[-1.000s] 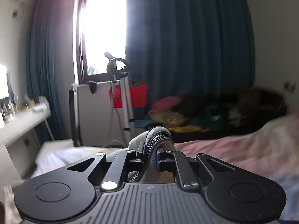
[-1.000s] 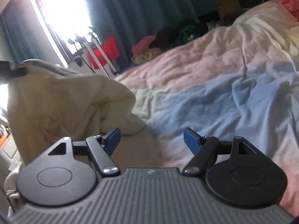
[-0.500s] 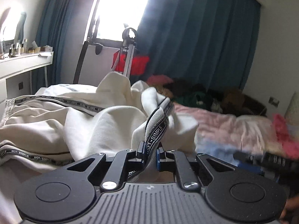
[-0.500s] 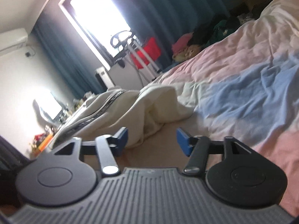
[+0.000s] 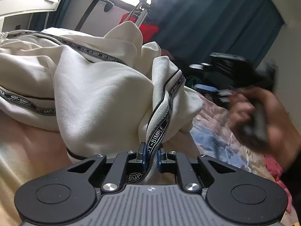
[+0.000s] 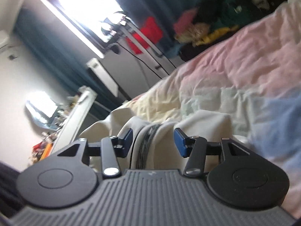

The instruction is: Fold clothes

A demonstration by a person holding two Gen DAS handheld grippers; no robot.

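A cream garment [image 5: 90, 86] with black "NOT-SIMPLE" tape trim lies bunched on the bed. My left gripper [image 5: 151, 155] is shut on its ribbed, taped edge [image 5: 160, 124]. In the left wrist view the right gripper [image 5: 207, 89] shows blurred at the right, held in a hand [image 5: 263, 116]. In the right wrist view my right gripper [image 6: 153, 141] is open, with a fold of the cream garment [image 6: 148, 139] and its dark stripe lying between the blue pads [image 6: 179, 141], apart from both.
The bed's quilt [image 6: 235, 75] is pink, cream and blue. A pile of coloured clothes [image 6: 203, 28] lies at the far side. A tripod with a red cloth [image 5: 148, 26] stands by the window. A white shelf [image 5: 24, 1] with small items is at the left.
The left gripper has come lower and closer to the bunched garment, still gripping the taped edge. The right gripper has swung over to the garment, and a fold now lies between its open pads.
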